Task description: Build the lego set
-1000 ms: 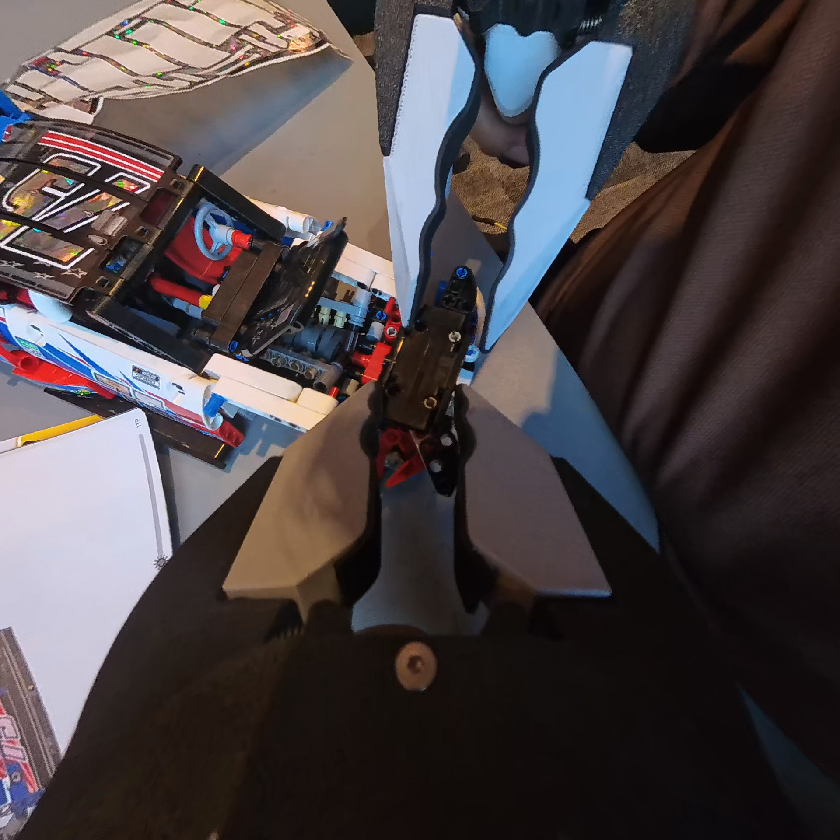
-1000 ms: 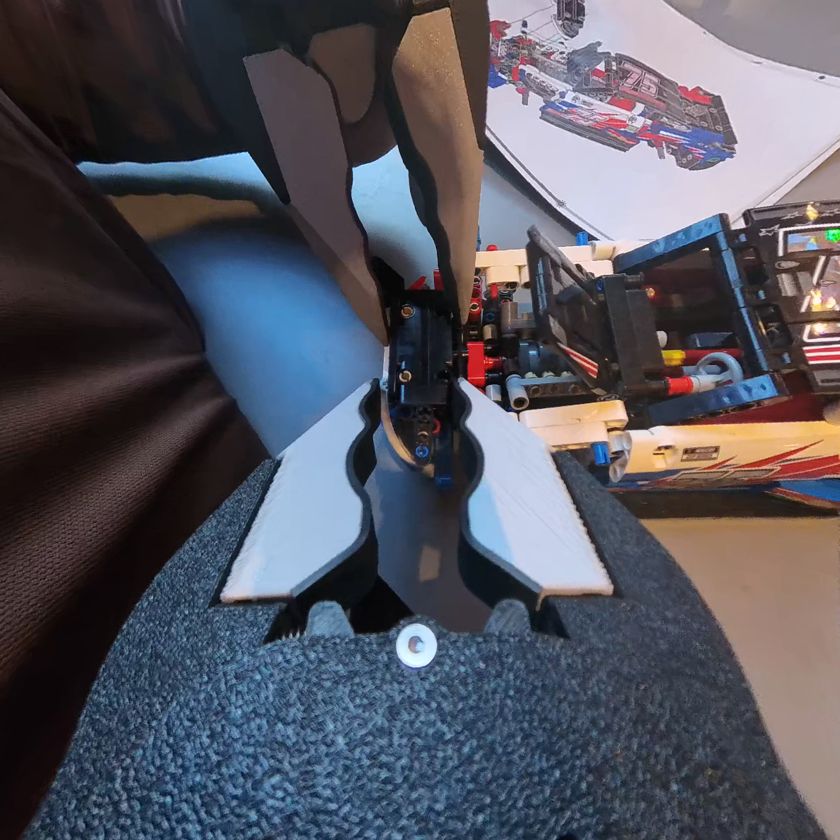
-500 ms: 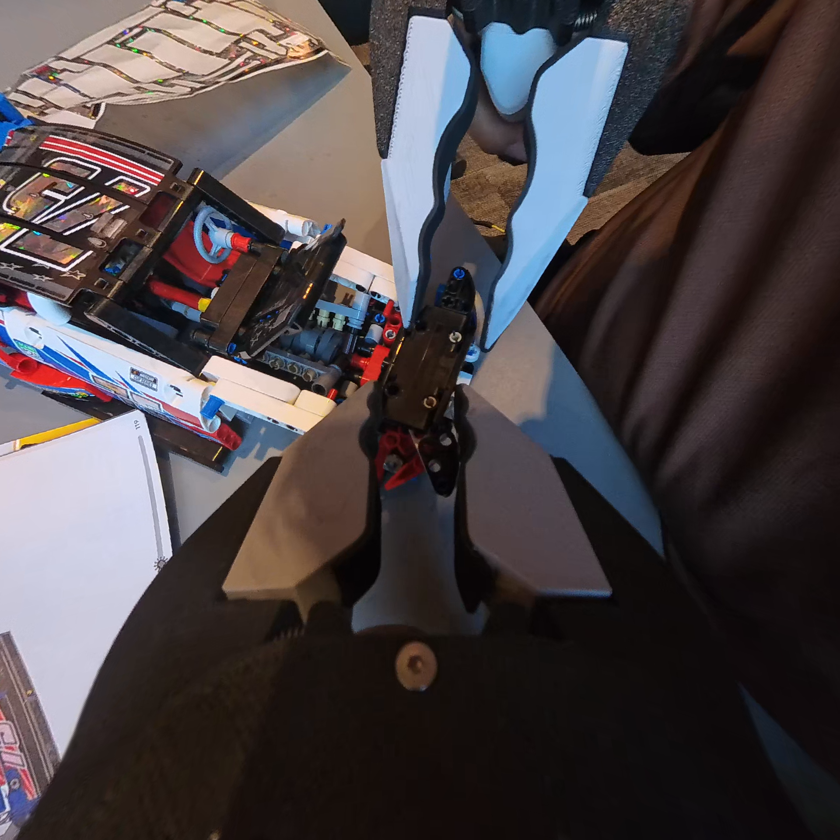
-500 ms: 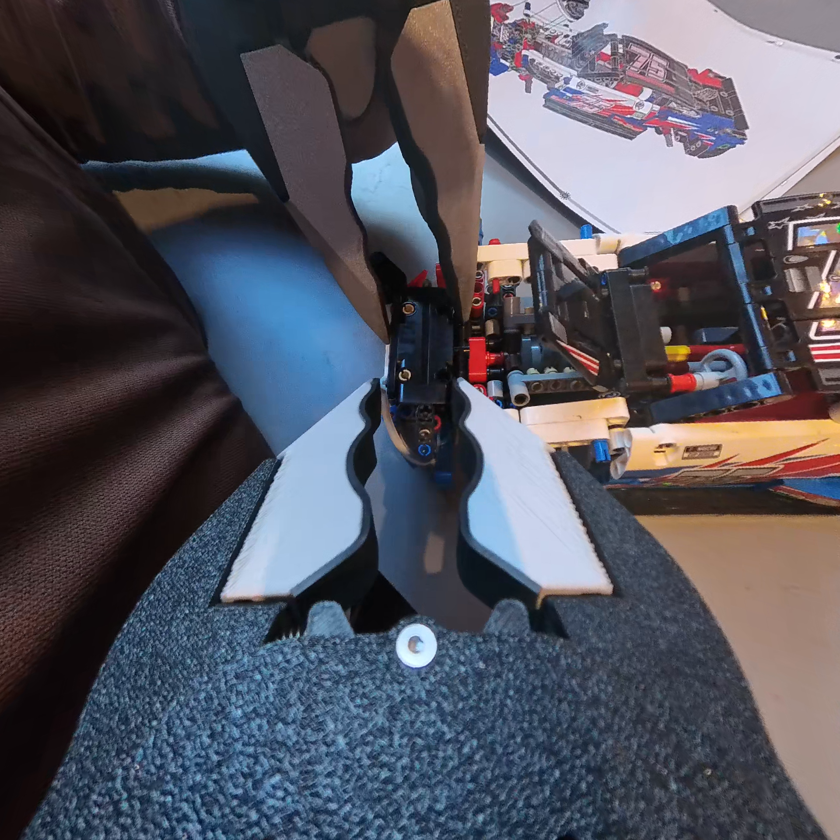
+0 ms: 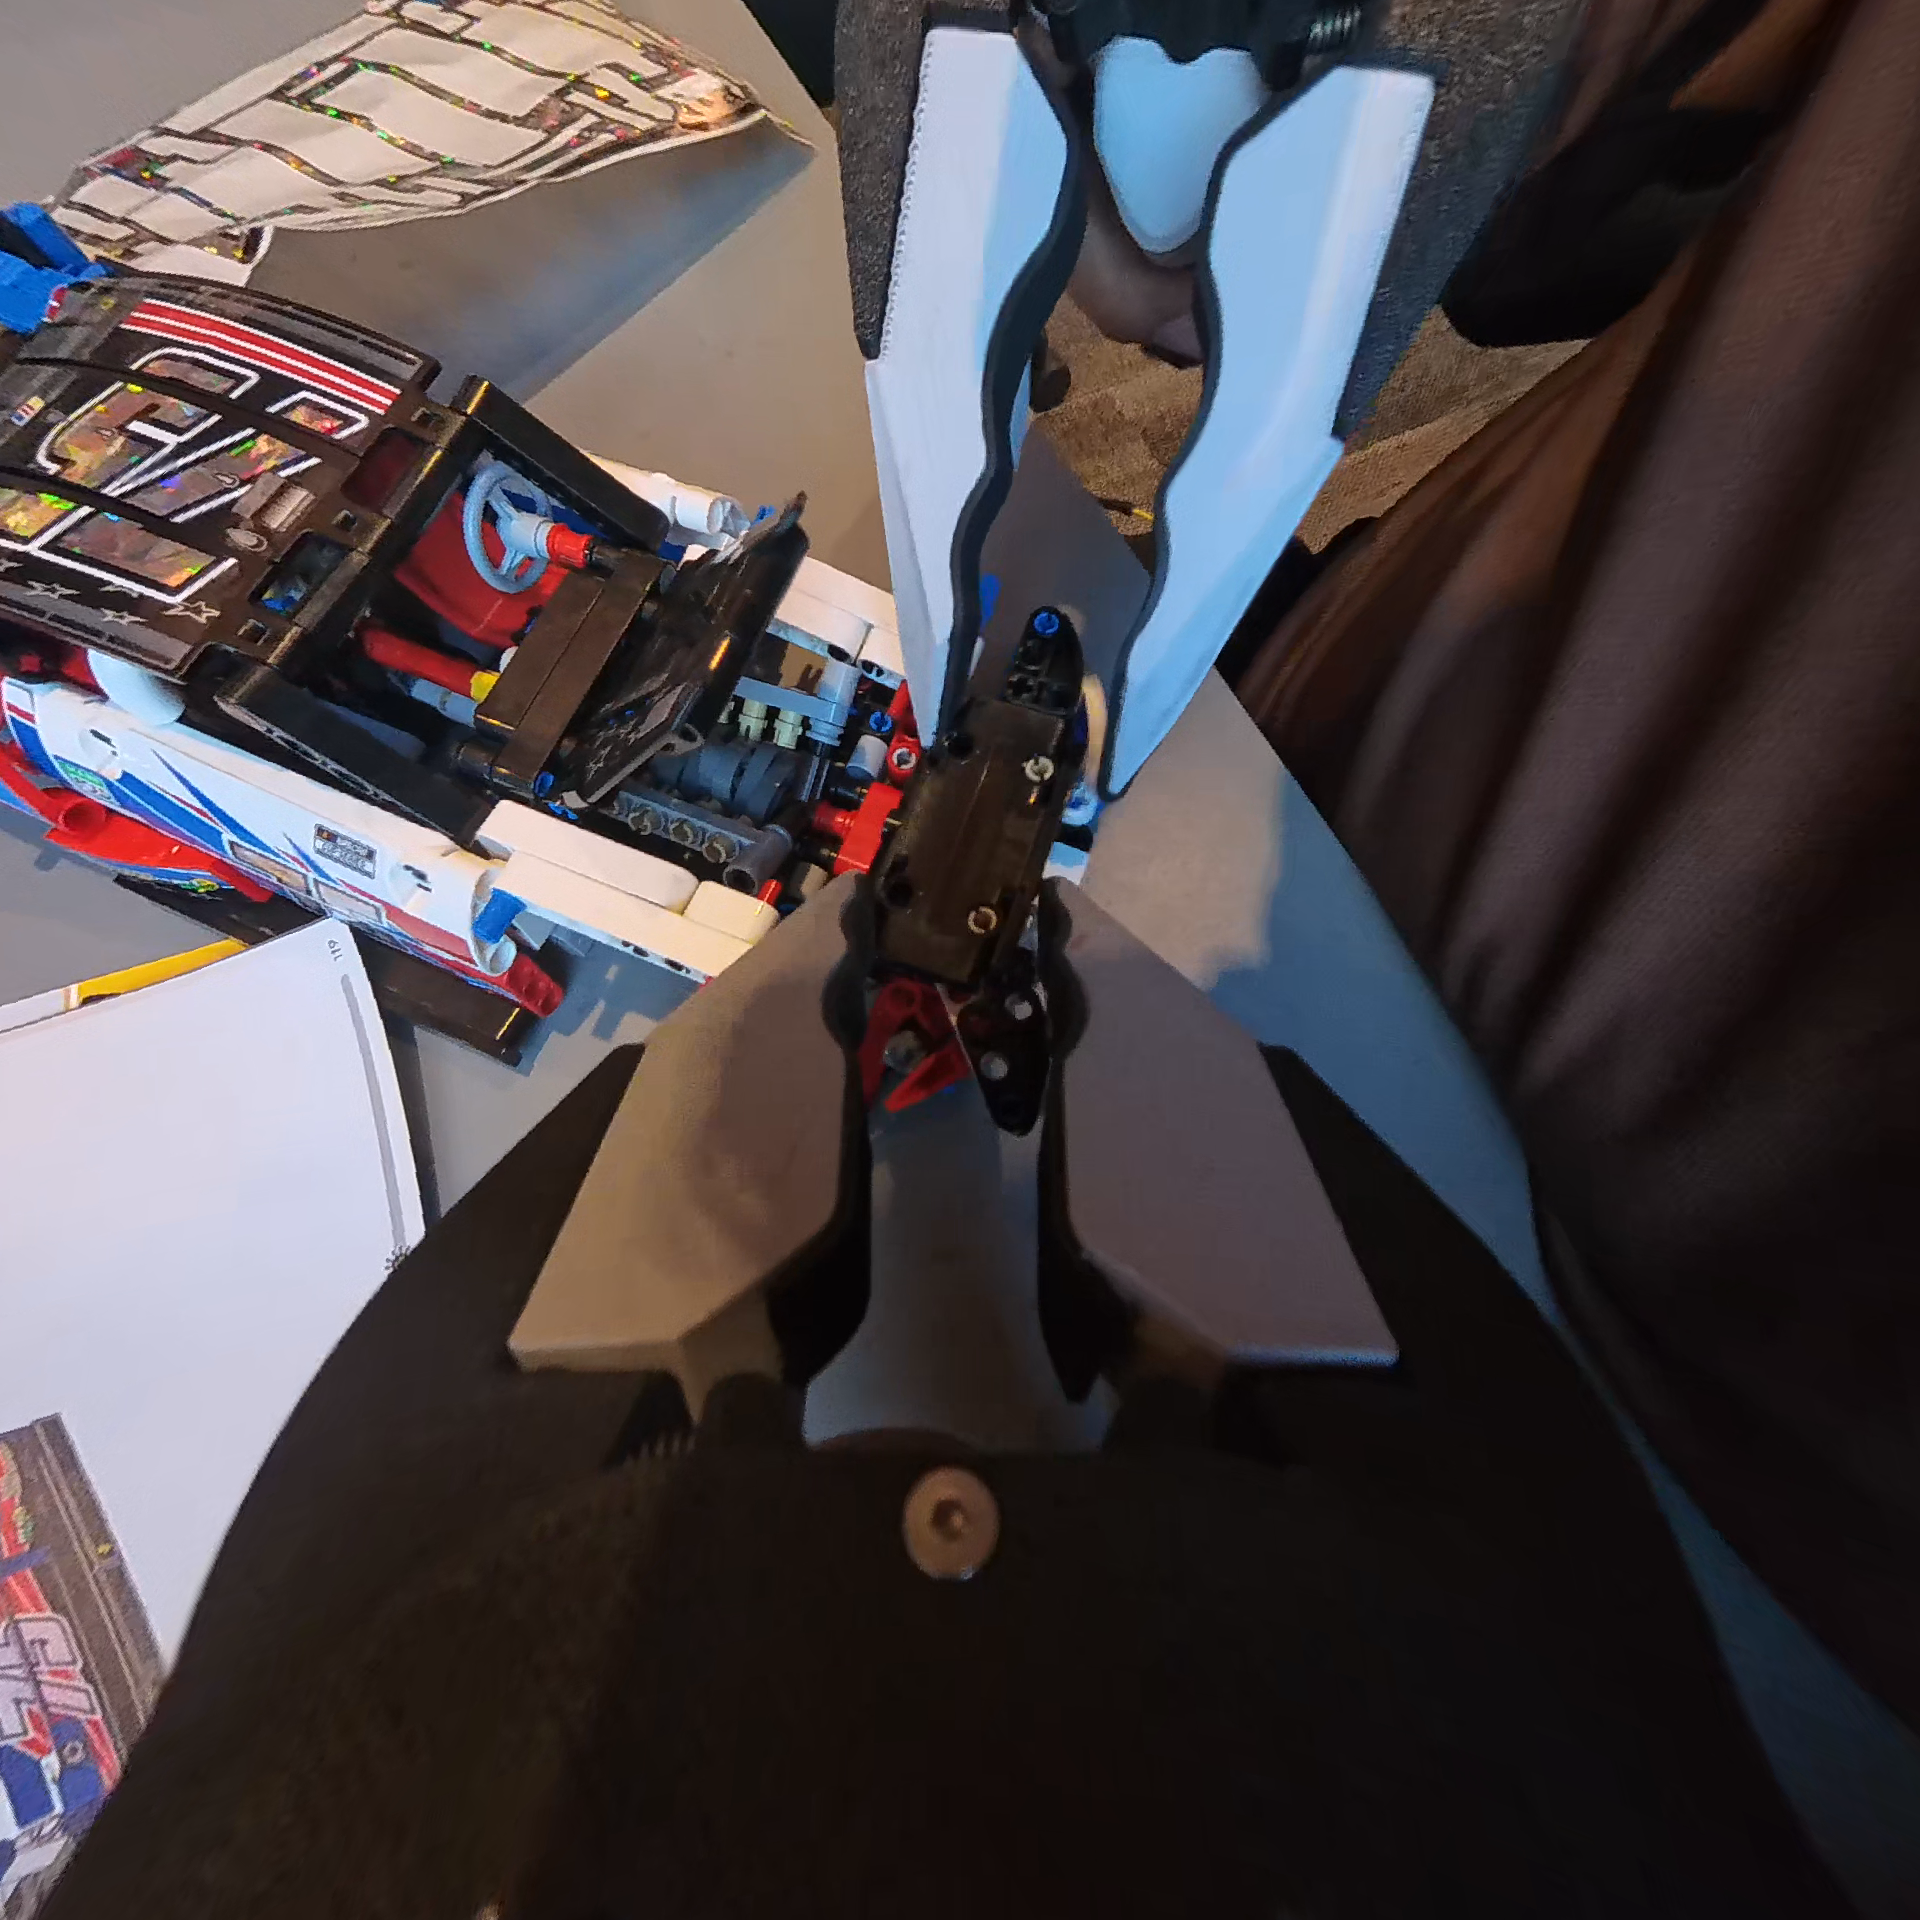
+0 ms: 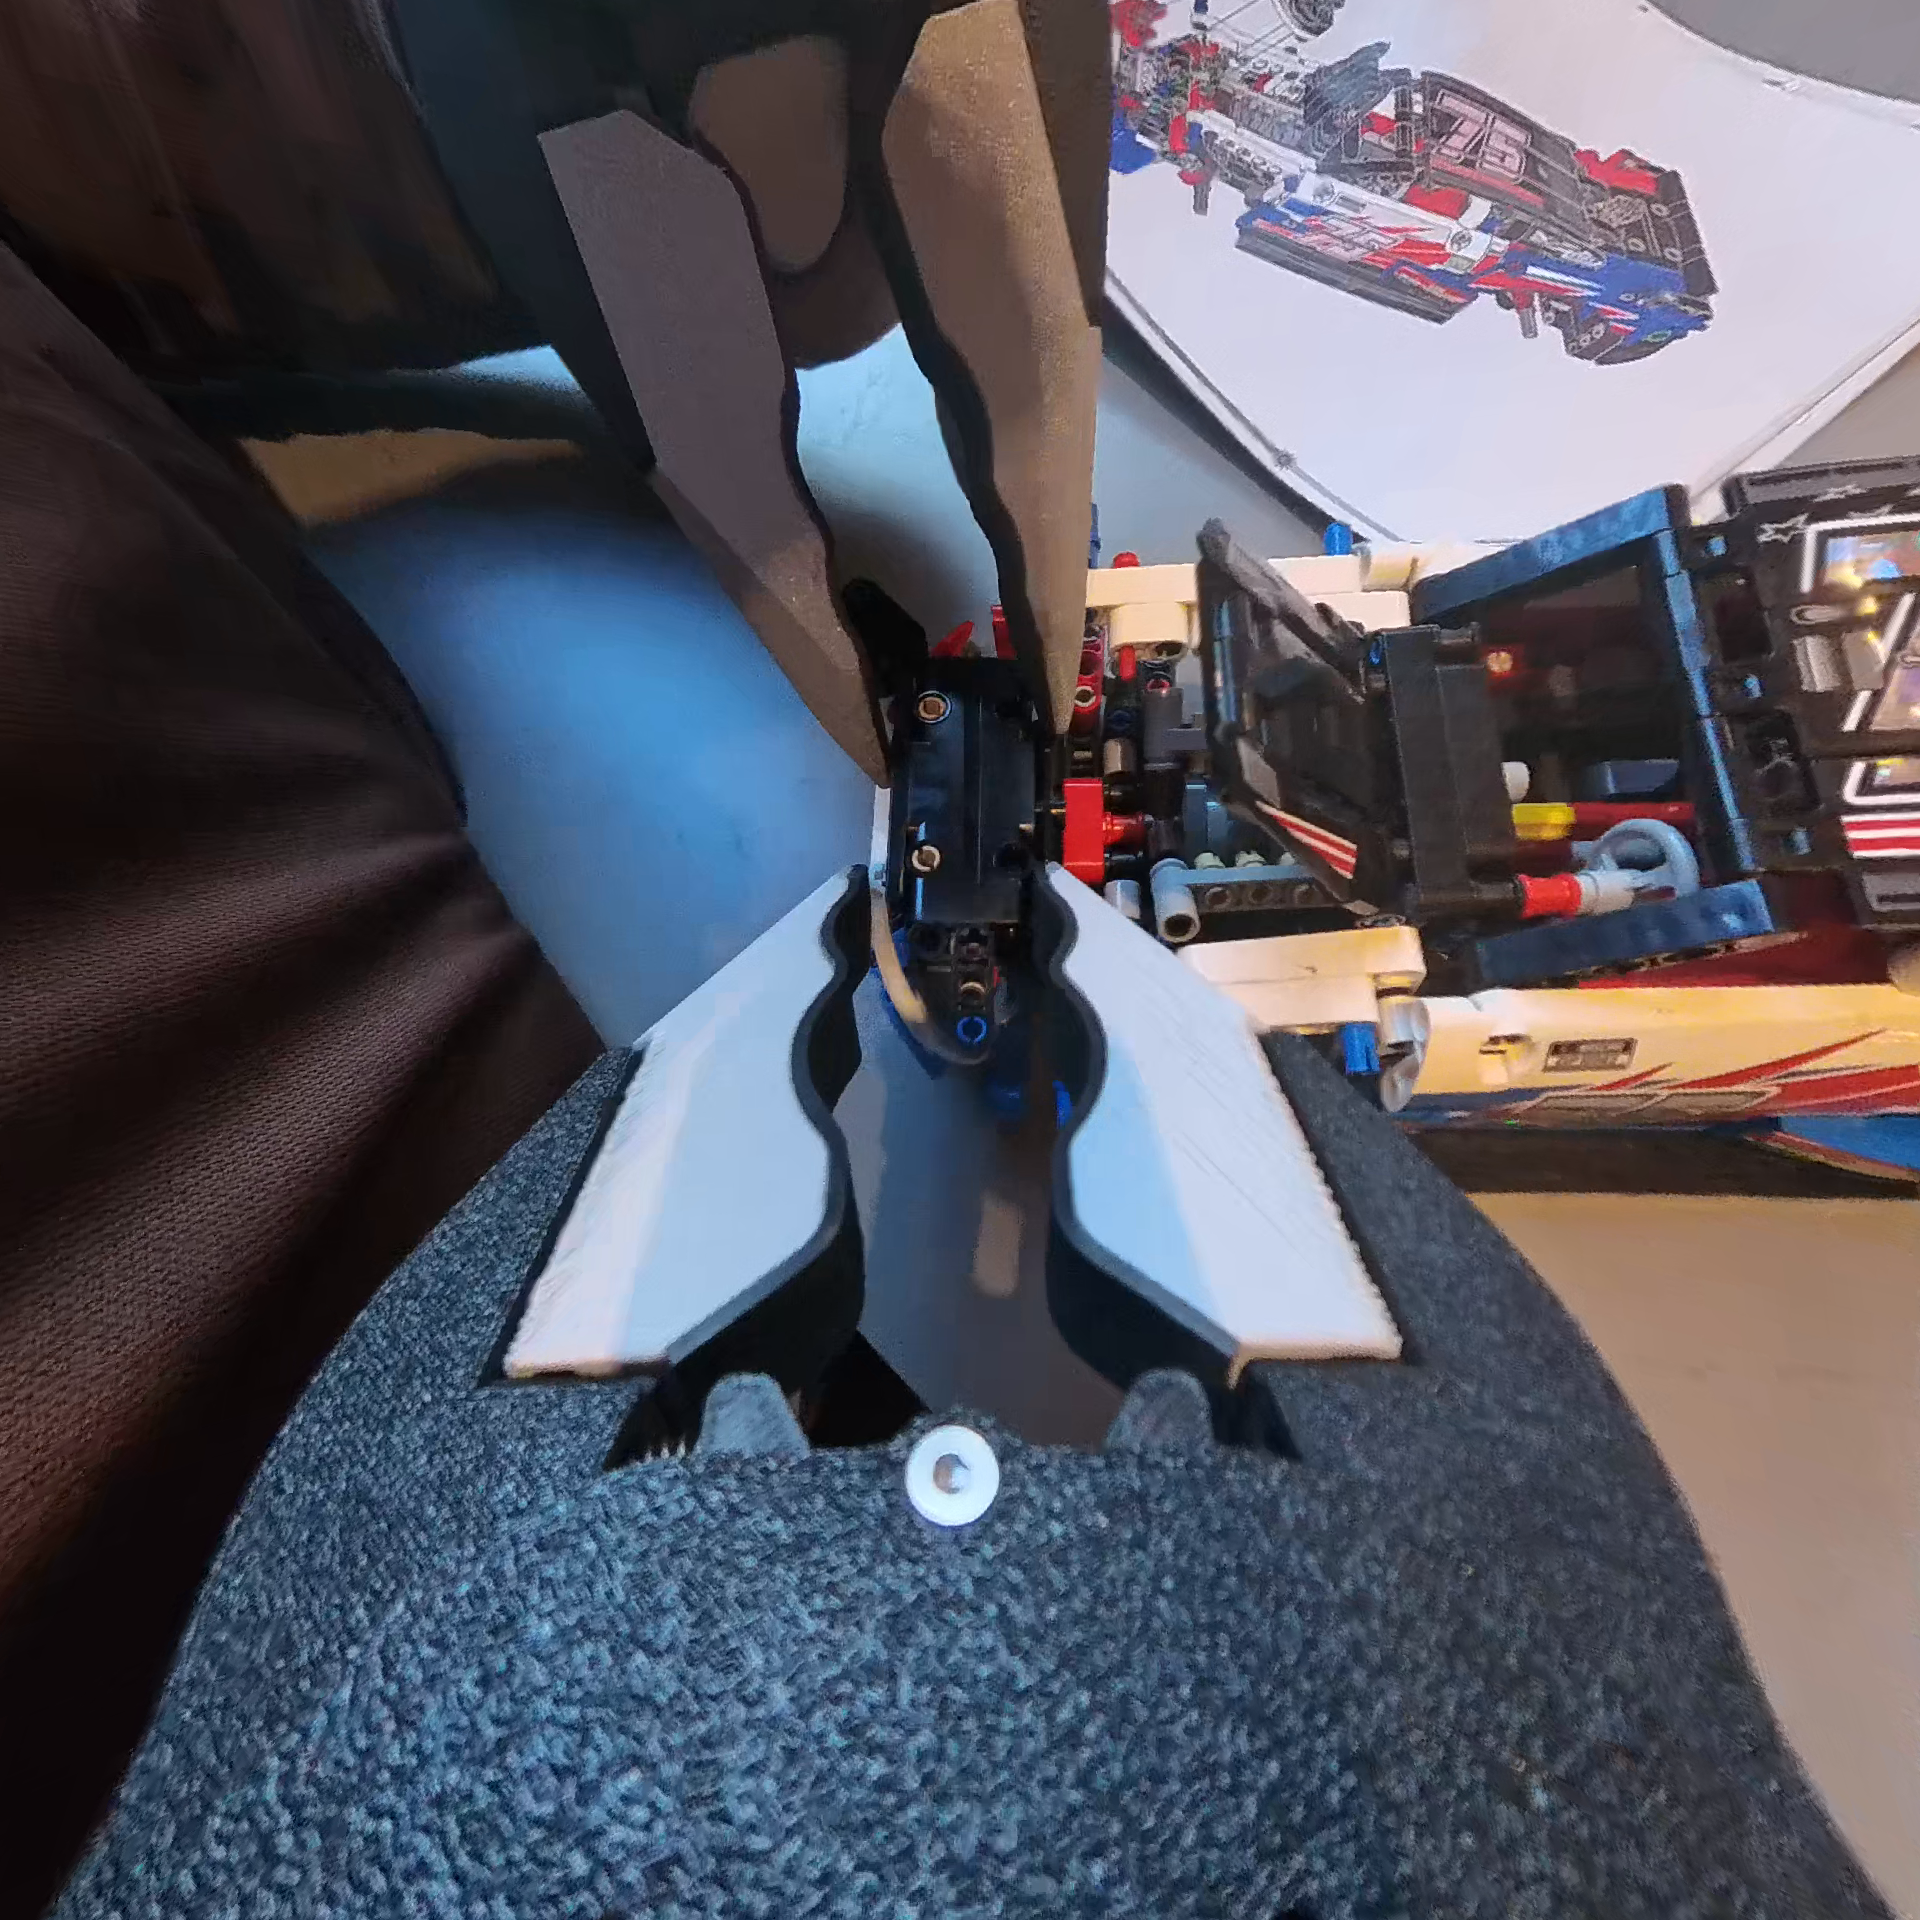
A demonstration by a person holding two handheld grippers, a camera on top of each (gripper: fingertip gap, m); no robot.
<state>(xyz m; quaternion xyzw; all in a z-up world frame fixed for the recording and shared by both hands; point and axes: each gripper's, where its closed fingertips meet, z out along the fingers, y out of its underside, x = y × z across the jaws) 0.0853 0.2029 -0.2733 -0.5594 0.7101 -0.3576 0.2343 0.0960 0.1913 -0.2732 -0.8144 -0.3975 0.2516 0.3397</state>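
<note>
Both tools, left tool [image 5: 945, 935] and right tool [image 6: 961, 894], are clenching a small black brick sub-assembly [image 5: 971, 831] beside the white, red and black race-car model [image 5: 343, 665]; pressing squarely seems wise.

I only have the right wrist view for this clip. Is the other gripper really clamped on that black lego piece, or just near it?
Observer: Clamped. The left wrist view shows the left gripper shut on the black sub-assembly, with red parts hanging at that end.
Operator: Anything on the table past the car that I miss?
Observer: Yes, a sticker sheet lies beyond the lego car.
</note>
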